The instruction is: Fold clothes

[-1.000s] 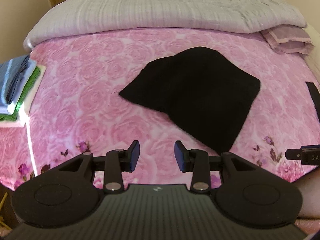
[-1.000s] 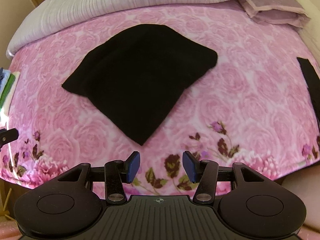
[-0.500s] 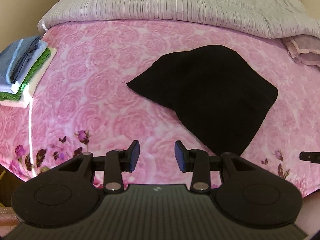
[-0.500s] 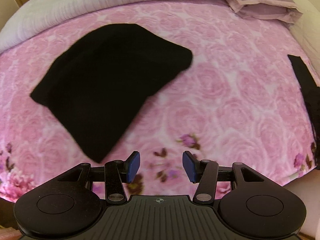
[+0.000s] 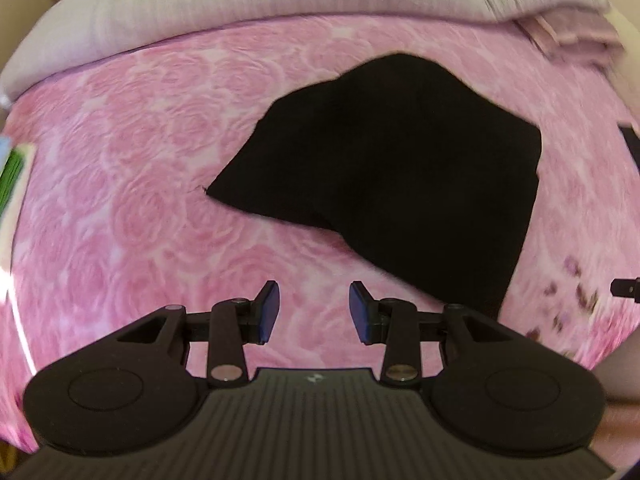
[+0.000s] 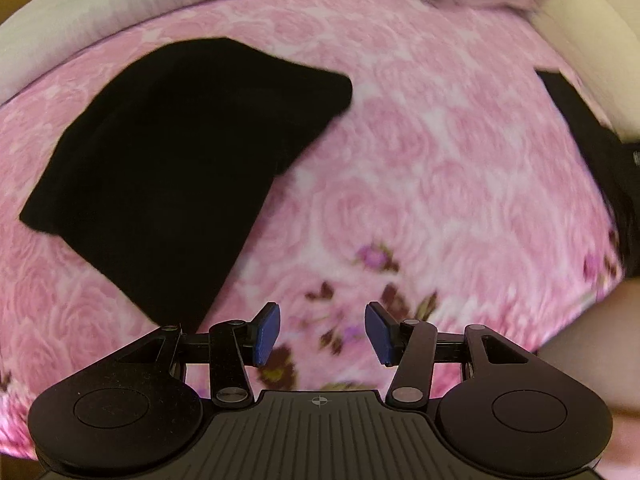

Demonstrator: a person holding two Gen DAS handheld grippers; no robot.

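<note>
Covering the bed, a pink rose sheet (image 5: pixel 140 200) is seen, with a grey quilt (image 5: pixel 240 8) bunched at its far edge. Mid-sheet lies the folded black garment (image 5: pixel 400 168). Above the sheet's near part, left gripper (image 5: pixel 314 312) and right gripper (image 6: pixel 322 334) are held, jaws apart, nothing between.

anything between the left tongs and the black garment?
Nothing: in the left wrist view only bare pink rose-print bedspread lies between the open left tongs and the black garment.
</note>
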